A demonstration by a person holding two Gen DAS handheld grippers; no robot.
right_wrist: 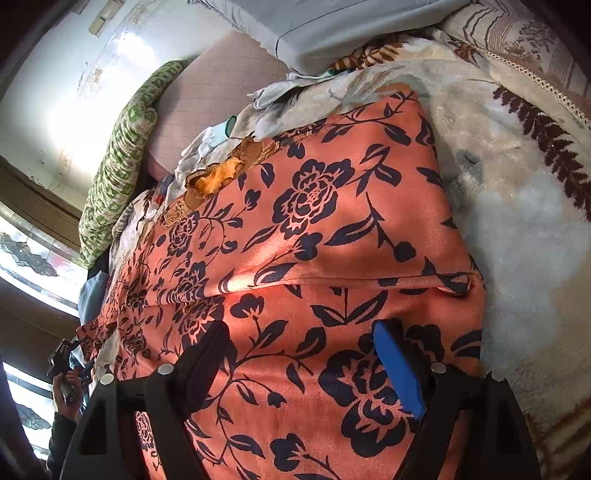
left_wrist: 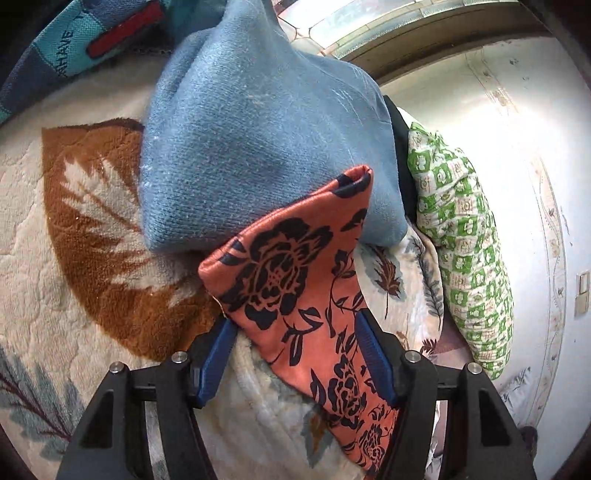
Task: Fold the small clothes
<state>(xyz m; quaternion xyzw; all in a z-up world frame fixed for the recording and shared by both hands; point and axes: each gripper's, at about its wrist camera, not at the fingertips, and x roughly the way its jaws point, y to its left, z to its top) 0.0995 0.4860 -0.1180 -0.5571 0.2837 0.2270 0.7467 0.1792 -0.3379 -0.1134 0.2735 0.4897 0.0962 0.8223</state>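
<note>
An orange garment with a dark navy flower print (right_wrist: 314, 229) lies spread on the bed, with a fold line across it. My right gripper (right_wrist: 306, 350) is open just above its near part, one finger on each side of the print. In the left wrist view one narrow end of the same garment (left_wrist: 295, 288) runs between the open blue pads of my left gripper (left_wrist: 297, 332); the pads do not pinch it. A folded blue knit garment (left_wrist: 251, 147) lies just beyond that end.
A cream fleece blanket with brown leaves (left_wrist: 74, 258) covers the bed. A green-and-white patterned pillow (left_wrist: 465, 251) lies by the white wall (left_wrist: 480, 110). A teal patchwork cloth (left_wrist: 74, 40) is at the far left. Folded grey bedding (right_wrist: 332, 33) sits at the bed's far end.
</note>
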